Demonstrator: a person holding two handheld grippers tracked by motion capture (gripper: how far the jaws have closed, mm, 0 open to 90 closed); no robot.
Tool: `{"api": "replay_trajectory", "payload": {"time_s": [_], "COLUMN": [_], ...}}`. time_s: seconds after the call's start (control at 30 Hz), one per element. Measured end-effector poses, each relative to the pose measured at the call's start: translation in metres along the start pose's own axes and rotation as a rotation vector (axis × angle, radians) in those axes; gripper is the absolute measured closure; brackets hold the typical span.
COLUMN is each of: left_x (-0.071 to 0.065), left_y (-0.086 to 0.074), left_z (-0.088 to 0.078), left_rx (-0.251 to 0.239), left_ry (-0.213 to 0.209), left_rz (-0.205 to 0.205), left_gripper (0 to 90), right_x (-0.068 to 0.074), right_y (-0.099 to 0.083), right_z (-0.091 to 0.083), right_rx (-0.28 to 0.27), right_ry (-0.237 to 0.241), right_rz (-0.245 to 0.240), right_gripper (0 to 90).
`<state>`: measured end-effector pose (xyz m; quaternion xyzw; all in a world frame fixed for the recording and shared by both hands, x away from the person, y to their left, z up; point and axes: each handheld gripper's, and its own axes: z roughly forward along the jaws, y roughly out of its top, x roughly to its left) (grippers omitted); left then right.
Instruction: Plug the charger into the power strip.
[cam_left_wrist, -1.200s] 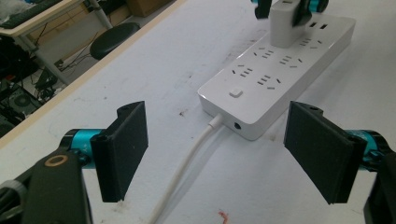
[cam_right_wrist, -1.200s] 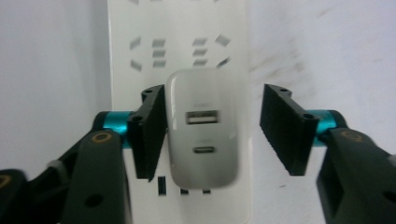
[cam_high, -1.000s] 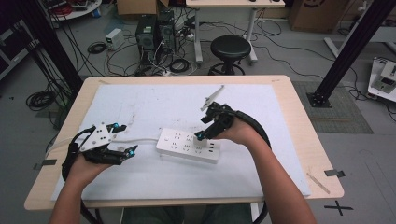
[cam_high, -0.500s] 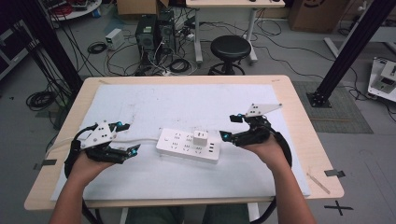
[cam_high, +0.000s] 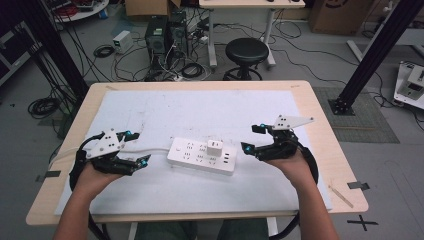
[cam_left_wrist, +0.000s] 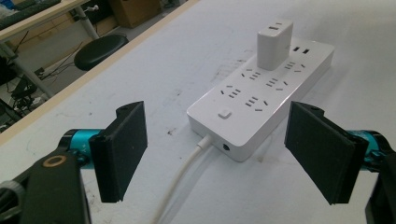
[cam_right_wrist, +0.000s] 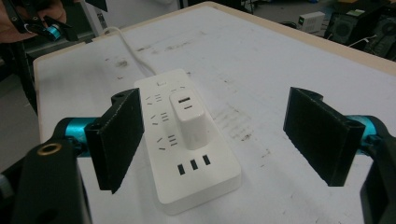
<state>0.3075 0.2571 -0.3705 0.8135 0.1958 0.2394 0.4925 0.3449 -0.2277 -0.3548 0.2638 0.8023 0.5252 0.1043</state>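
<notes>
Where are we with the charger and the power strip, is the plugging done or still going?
Done, by the look of it: the white charger stands upright, seated in a socket of the power strip. Nothing is in hand: the left gripper and right gripper sit apart from the strip on either side, jaws open and empty. Left over: I cannot tell whether the strip's switch is on.

A white power strip (cam_high: 201, 156) lies mid-surface (cam_high: 200, 107) with a small white charger (cam_high: 214, 148) plugged upright into it. The left gripper (cam_high: 137, 149) and right gripper (cam_high: 252, 137) flank it, both spread wide, touching nothing.
</notes>
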Motion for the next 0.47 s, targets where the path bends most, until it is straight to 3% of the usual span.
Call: {"api": "replay_trajectory", "payload": {"time_s": [0.47], "left_x": [0.0014], "left_y": [-0.0004], "left_z": [0.0062], "left_rx": [0.008], "left_ry": [-0.003], "left_rz": [-0.004], "left_gripper": [21.1], "right_x": [0.0000], "right_y": [0.0024], "right_z": [-0.0043], "right_rx": [0.003], "right_ry": [-0.012], "right_rz": [0.007], "right_gripper": [20.7]}}
